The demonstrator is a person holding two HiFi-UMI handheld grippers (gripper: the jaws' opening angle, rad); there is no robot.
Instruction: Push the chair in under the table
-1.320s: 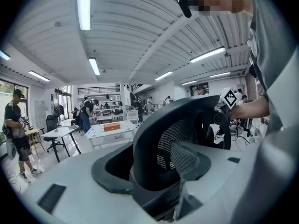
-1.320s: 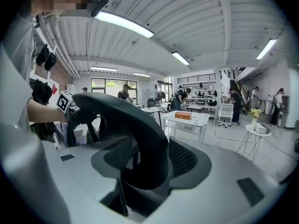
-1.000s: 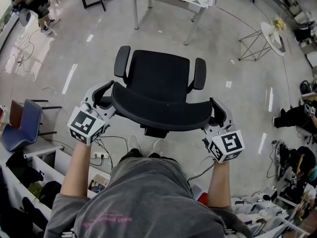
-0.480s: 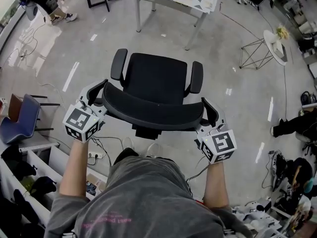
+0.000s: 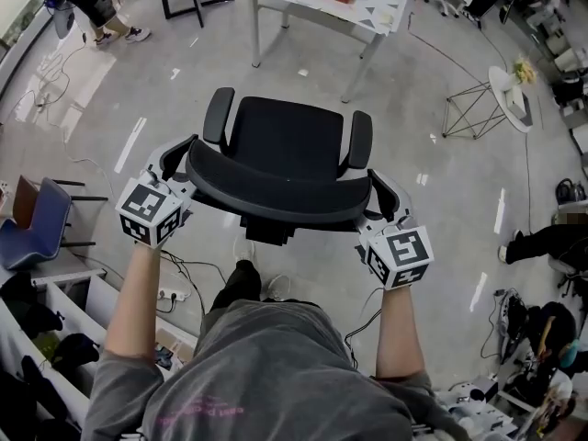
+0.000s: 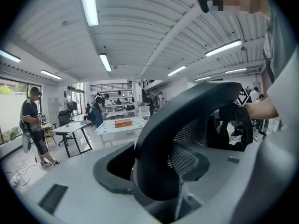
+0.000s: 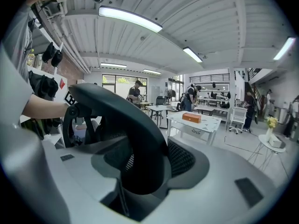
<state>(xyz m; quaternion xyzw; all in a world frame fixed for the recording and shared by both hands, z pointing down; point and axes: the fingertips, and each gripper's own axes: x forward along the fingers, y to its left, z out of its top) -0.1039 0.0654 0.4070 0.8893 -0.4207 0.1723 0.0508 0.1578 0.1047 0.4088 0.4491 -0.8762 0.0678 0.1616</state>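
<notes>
Nearest, the left gripper [image 5: 176,175] and the right gripper [image 5: 380,202] each pinch one end of the curved backrest of a black chair [image 5: 285,141], jaws wide around its rim. Beyond, well apart from the chair, stands a white table [image 5: 372,9].

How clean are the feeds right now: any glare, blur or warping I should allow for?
Head view: sharp, fisheye-curved at the edges, light streaks glaring on the floor. Left gripper view: dark round vignette, chair backrest fills the centre, ceiling lamps bright. Right gripper view: same vignette, table beyond is sharp.
</notes>
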